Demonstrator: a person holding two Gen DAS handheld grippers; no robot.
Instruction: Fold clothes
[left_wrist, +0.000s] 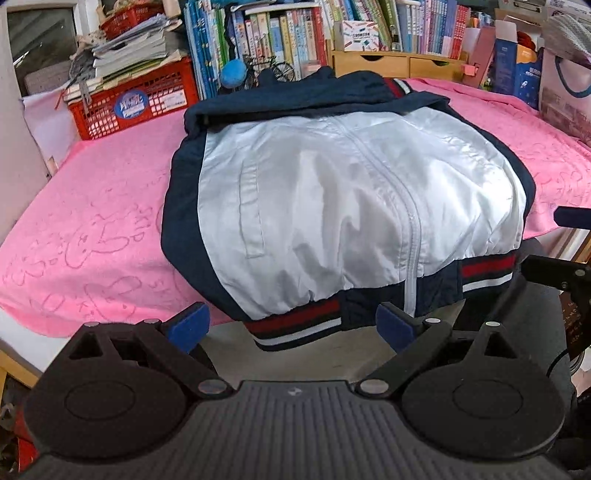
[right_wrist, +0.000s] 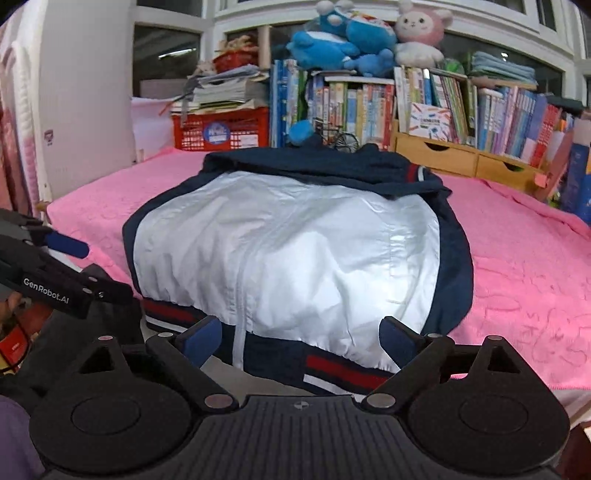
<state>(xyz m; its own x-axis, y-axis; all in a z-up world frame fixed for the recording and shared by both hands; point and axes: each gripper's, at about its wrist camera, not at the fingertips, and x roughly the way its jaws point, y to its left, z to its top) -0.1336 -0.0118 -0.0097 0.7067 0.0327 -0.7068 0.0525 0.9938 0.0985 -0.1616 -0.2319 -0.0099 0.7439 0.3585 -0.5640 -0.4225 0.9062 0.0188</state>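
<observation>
Jacket (left_wrist: 343, 206): lying folded in half on the pink towel (left_wrist: 92, 229), zipper side up — striped hem hanging over the near edge.
My left tongs (left_wrist: 291, 326): spreading wide, gripping nothing, hovering just in front of the jacket's hem.
My right tongs (right_wrist: 301, 341): spreading wide too — empty, poised before the same hem.
Red crate (left_wrist: 136, 101): sitting behind the jacket.

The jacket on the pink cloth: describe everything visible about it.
The jacket lies front up on the pink cloth, zipped shut, its sleeves folded in across the top. Its shiny, crinkled white front has navy sides, a slit pocket and a white centre zip. The navy hem band with red and white stripes hangs slightly past the near edge. Nothing grips it.
</observation>
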